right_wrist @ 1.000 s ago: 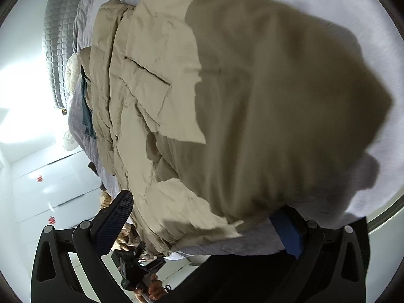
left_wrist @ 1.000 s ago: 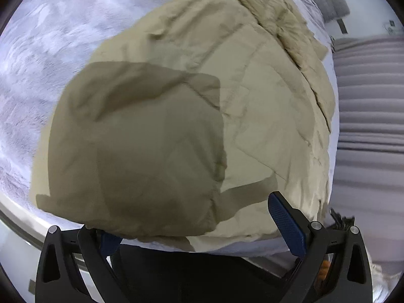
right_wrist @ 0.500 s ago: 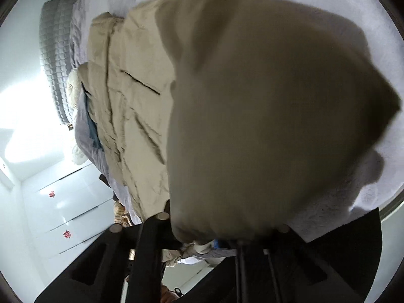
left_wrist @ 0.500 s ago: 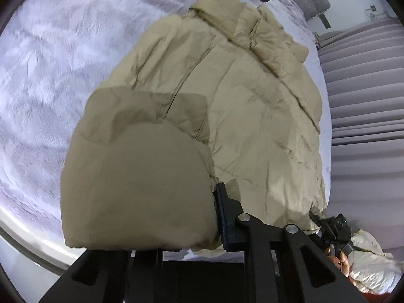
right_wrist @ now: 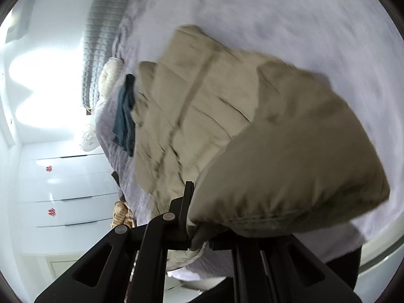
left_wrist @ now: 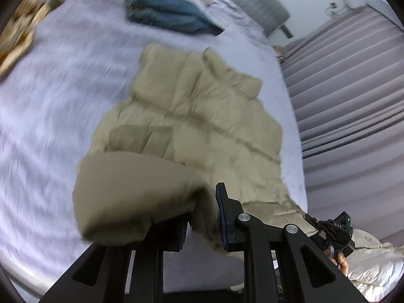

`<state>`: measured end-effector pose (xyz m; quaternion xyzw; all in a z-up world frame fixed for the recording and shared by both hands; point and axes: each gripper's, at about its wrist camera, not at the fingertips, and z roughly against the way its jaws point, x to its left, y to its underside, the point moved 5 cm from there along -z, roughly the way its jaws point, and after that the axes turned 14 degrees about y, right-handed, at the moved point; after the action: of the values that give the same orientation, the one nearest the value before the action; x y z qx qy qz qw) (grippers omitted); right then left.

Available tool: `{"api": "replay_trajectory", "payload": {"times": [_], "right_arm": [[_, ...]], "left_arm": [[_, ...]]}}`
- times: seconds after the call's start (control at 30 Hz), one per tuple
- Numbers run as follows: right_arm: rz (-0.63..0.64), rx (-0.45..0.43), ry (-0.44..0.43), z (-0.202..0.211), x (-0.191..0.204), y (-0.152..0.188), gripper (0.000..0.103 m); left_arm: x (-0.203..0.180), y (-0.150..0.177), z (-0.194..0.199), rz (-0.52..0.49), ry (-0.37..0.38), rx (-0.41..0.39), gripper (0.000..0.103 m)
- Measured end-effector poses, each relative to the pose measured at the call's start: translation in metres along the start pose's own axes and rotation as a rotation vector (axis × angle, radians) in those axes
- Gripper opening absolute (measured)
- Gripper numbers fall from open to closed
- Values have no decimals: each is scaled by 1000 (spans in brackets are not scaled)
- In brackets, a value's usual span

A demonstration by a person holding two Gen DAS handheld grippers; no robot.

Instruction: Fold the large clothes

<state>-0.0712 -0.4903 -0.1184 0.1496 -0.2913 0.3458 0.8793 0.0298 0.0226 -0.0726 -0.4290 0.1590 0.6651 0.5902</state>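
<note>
- The left hand-held gripper [left_wrist: 202, 217] is clamped on the near hem of the beige puffer jacket [left_wrist: 202, 116].
- The right hand-held gripper [right_wrist: 199, 232] is clamped on the same hem, bunching padded fabric (the views are motion-blurred).
- The rest of the jacket lies spread on the lavender bed [left_wrist: 58, 106].
- A teal garment [left_wrist: 166, 12] lies beyond its collar.

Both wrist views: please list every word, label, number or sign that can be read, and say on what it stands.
"DAS", or similar, small white letters on the black right gripper: too small to be sure.
Two red signs on the white drawer fronts: too blurred to read.
Beige padded jacket, bedcover: no text visible.
</note>
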Motion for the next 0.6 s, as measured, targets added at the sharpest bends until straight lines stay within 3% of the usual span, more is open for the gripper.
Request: {"api": "replay_trajectory", "payload": {"times": [0.23, 0.43, 0.6], "right_arm": [[78, -101, 14, 13, 67, -37, 9], [164, -116, 37, 8, 105, -64, 9], [241, -100, 36, -5, 137, -98, 9]], "left_arm": [[-17, -74, -2, -104, 62, 2, 22], [-12, -116, -25, -149, 18, 33, 22], [-12, -140, -45, -169, -30, -16, 22]]}}
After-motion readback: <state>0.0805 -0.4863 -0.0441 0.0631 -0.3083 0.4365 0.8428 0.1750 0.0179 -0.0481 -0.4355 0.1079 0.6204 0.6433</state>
